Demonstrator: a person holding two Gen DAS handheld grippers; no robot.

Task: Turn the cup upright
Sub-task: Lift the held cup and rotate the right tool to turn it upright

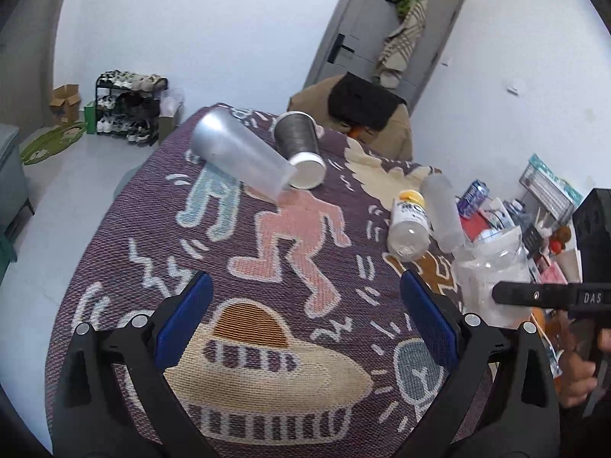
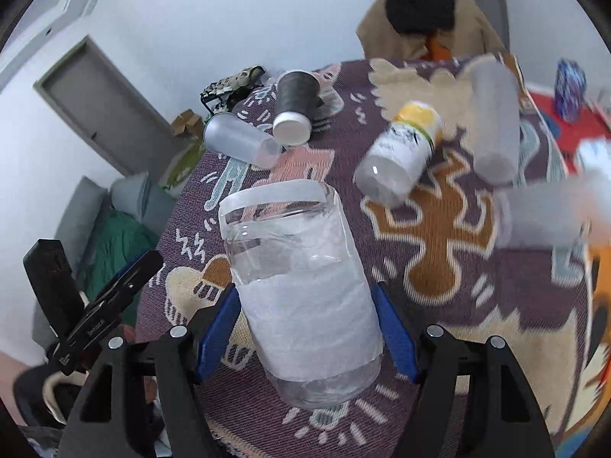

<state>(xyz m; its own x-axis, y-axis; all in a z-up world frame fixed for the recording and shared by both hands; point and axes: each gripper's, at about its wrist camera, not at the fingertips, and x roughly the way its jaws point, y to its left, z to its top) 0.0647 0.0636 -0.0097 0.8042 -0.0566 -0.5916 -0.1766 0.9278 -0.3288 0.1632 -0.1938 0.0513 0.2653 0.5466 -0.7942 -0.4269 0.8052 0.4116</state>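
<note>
My right gripper (image 2: 305, 297) is shut on a clear plastic cup with a white band (image 2: 301, 286) and holds it nearly upright, mouth up, above the patterned cloth; the cup also shows at the right of the left wrist view (image 1: 492, 267). My left gripper (image 1: 305, 305) is open and empty over the cloth's UFO drawing. Several other cups lie on their sides: a frosted cup (image 1: 238, 154), a dark cup with a white base (image 1: 299, 149), a yellow-labelled cup (image 1: 408, 223) and another frosted cup (image 1: 443, 212).
The table is covered by a purple cartoon cloth (image 1: 267, 305). A chair with a brown coat (image 1: 359, 114) stands behind it. Clutter of boxes and packets (image 1: 534, 221) lies at the right. A shoe rack (image 1: 130, 107) stands by the far wall.
</note>
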